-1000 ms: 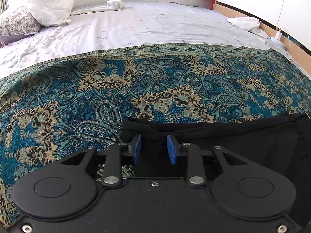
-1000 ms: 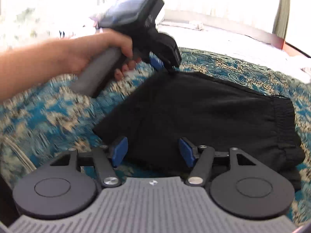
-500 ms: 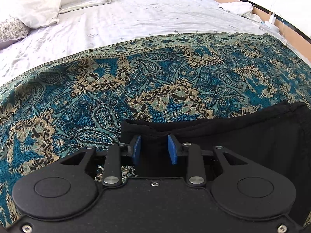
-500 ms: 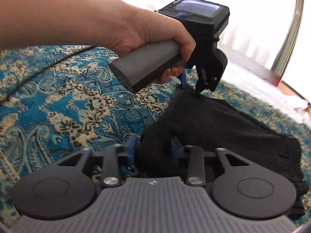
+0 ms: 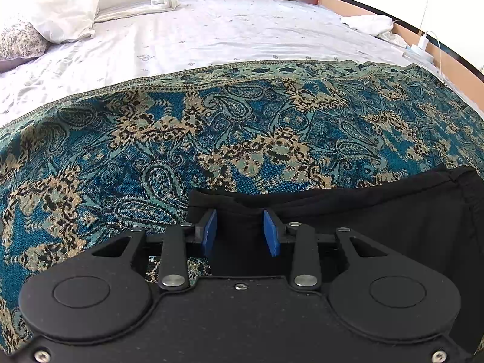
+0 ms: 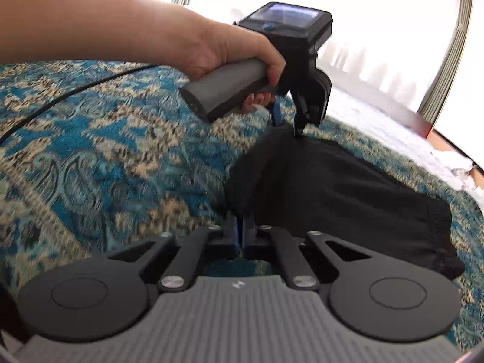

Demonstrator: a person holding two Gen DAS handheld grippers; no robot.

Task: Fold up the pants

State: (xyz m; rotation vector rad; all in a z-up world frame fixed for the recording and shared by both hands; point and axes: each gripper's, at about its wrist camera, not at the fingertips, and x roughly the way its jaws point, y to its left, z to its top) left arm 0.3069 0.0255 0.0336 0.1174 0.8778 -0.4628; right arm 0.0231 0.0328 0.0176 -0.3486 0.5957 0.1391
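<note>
Left wrist view: the left gripper (image 5: 239,232) is sitting spread over a corner of the black pants (image 5: 378,211), pads apart and not yet pinching; the pants are lying toward the near right edge of the paisley blanket (image 5: 211,127); closing late risks missing the layers.

Right wrist view: the right gripper (image 6: 241,232) is pinching the pants' (image 6: 332,193) near corner, pads pressed together; lifting now, one-sided, risks skewing the fold.

bright daylight, window (image 6: 378,30) blown out; rt view motion-blurred, maybe slightly; fisheye warps edges.
</note>
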